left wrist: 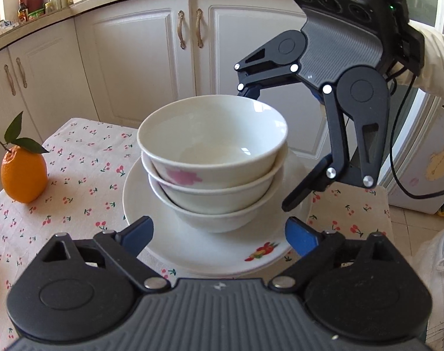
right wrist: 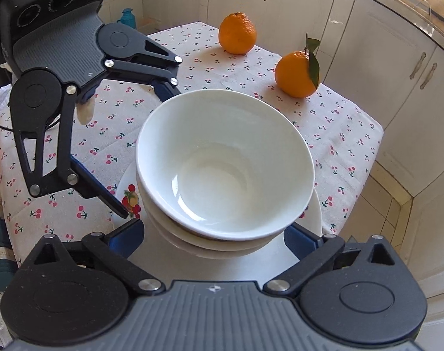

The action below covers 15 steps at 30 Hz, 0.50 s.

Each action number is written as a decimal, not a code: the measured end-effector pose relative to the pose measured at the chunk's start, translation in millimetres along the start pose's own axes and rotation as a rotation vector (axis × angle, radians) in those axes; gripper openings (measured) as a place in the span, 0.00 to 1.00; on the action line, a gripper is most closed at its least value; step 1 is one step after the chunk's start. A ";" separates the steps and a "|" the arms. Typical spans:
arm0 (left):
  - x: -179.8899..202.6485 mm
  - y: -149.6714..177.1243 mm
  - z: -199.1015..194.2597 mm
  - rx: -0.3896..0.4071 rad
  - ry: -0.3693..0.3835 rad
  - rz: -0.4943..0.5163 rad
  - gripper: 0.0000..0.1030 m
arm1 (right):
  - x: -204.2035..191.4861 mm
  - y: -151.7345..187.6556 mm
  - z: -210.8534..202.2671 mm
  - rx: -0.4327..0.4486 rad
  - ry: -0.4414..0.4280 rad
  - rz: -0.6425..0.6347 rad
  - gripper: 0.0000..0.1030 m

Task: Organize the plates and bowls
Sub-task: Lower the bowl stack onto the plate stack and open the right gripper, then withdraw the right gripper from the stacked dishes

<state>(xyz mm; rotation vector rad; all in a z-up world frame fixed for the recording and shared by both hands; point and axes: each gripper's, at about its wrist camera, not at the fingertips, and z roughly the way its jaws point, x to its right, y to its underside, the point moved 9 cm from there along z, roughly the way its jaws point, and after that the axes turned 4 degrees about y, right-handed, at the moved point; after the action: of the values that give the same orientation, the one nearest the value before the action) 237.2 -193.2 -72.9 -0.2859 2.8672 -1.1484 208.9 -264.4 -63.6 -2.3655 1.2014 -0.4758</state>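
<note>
Three white bowls sit nested in a stack; the top bowl has a pink flower on its side. The stack stands on a white plate with a fruit print on its rim. My left gripper is open, its blue-padded fingers spread on either side of the lowest bowl, above the plate. My right gripper is open too and straddles the stack from the opposite side. Neither gripper's pads press on the bowls.
The plate rests on a small table with a cherry-print cloth. An orange with leaves and a second orange lie on it. White cabinets stand close behind. A person's pale sleeve is at the right.
</note>
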 end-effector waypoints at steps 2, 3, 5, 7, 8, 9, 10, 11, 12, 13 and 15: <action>7.9 0.9 -9.4 0.013 -0.024 0.004 0.94 | -2.1 2.0 -5.7 -0.003 0.024 0.019 1.00; 12.6 1.0 -14.8 0.024 -0.032 0.004 0.94 | -3.8 3.5 -10.1 -0.005 0.041 0.028 1.00; 21.6 1.2 -24.9 0.046 -0.050 -0.003 0.96 | -7.8 6.2 -19.4 -0.006 0.078 0.037 1.00; 31.5 1.5 -35.7 0.070 -0.083 -0.009 0.97 | -11.9 8.5 -28.9 -0.008 0.126 0.057 1.00; 35.6 1.0 -40.4 0.084 -0.108 -0.013 0.97 | -14.3 9.8 -33.5 -0.007 0.139 0.076 1.00; 40.5 1.5 -46.0 0.098 -0.134 -0.017 0.97 | -16.9 11.2 -37.9 -0.006 0.150 0.101 1.00; 45.7 2.2 -51.6 0.117 -0.164 -0.020 0.97 | -20.2 12.7 -42.2 -0.005 0.158 0.125 1.00; 50.6 2.1 -57.8 0.142 -0.207 -0.027 0.98 | -23.7 13.7 -46.8 0.002 0.167 0.146 1.00; 55.2 2.3 -63.8 0.168 -0.252 -0.041 0.99 | -27.6 15.0 -52.0 0.014 0.182 0.173 1.00; 60.3 3.6 -69.3 0.189 -0.289 -0.055 1.00 | -31.5 15.6 -55.8 0.024 0.192 0.196 1.00; 70.2 7.2 -78.7 0.207 -0.364 -0.093 1.00 | -40.4 17.9 -62.7 0.041 0.220 0.250 1.00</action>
<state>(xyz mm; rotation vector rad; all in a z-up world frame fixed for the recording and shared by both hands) 158.8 -147.6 -18.6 -0.5588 2.4232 -1.2468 143.6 -255.0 -24.3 -2.1322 1.5457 -0.6809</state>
